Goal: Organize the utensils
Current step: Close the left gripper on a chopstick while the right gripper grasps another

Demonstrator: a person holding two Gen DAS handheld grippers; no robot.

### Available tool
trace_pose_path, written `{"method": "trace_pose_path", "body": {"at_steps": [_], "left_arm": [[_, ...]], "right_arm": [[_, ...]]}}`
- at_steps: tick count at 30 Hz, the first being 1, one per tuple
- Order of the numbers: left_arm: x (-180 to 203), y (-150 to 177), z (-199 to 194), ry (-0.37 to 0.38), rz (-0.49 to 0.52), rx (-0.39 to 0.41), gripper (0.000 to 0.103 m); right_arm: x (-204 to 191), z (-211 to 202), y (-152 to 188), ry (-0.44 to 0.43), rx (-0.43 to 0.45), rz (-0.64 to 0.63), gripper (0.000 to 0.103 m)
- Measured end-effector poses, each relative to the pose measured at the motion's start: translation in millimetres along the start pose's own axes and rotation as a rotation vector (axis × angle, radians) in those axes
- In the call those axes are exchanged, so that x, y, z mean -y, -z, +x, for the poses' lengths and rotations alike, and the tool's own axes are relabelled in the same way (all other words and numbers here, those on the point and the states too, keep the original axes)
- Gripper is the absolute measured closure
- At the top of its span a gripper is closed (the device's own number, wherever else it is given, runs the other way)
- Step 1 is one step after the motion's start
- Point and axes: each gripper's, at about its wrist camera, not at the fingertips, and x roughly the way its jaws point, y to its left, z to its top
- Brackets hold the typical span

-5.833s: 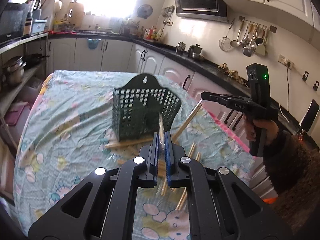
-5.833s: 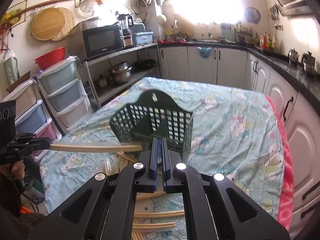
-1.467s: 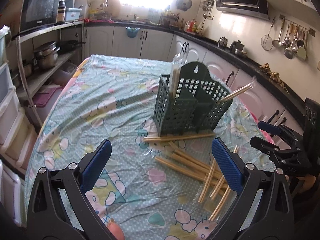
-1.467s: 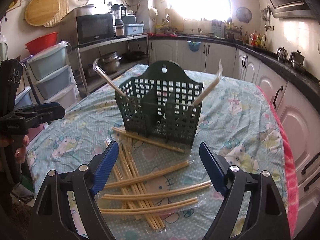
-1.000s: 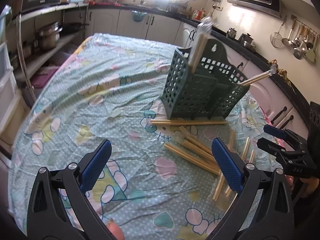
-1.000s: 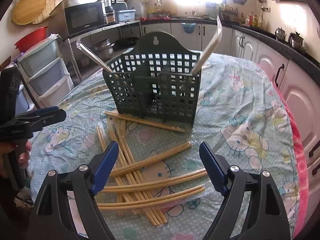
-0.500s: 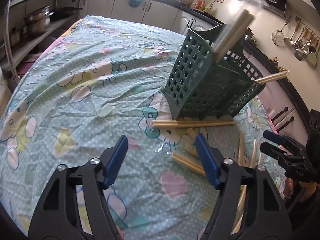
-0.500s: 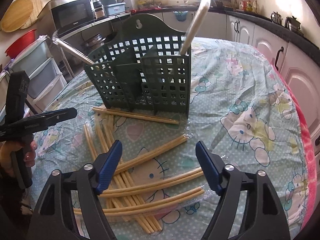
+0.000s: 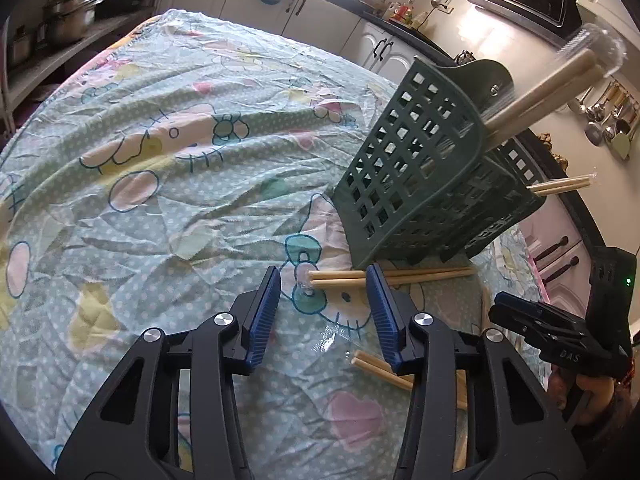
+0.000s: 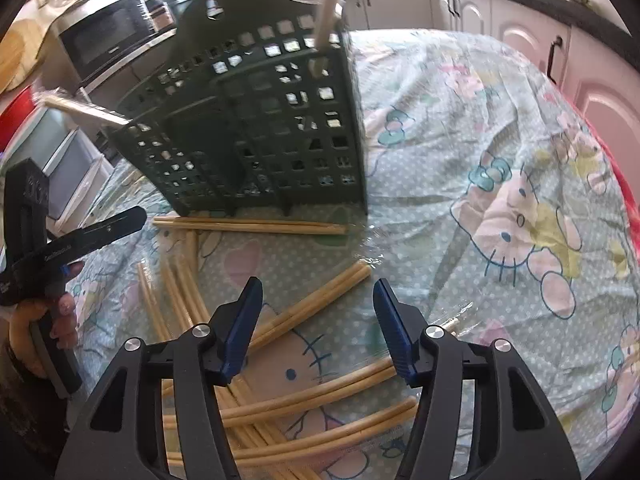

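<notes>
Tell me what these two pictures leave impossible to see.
- Left view: the basket's inside, hidden by its own wall.
- Right view: the chopstick pile, partly covered by the right tool.
- Right view: the tall chopstick's top, cut off by the picture's edge.

1. Both grippers are matte black plastic with triangular cutouts in the arms.
2. Left gripper [image 9: 324, 312] has ribbed blue pads [image 9: 262, 316] and round silver screws [image 9: 221, 319].
3. Right gripper [image 10: 318, 328]: same blue pads, same screws.
4. Seen from the side, the right one has a green light [image 9: 628, 281] and white lettering [image 9: 568, 356].
</notes>
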Motion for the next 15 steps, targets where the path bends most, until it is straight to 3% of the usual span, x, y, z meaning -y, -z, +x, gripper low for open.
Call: {"method": "trace_pose_path", "body": {"at_steps": [11,15], "left_arm": [[-6.1,2.0,8.7,0.000,-0.026,-0.007,0.089],[-10.2,2.9,7.7,-0.003,-0.036,0.000,0.094]], "right_arm": [[13.8,13.5,-14.1,-0.010,-0.055,0.109,0.064],[17.8,15.6,-19.9,-0.001,-0.060,0.137,0.077]]}}
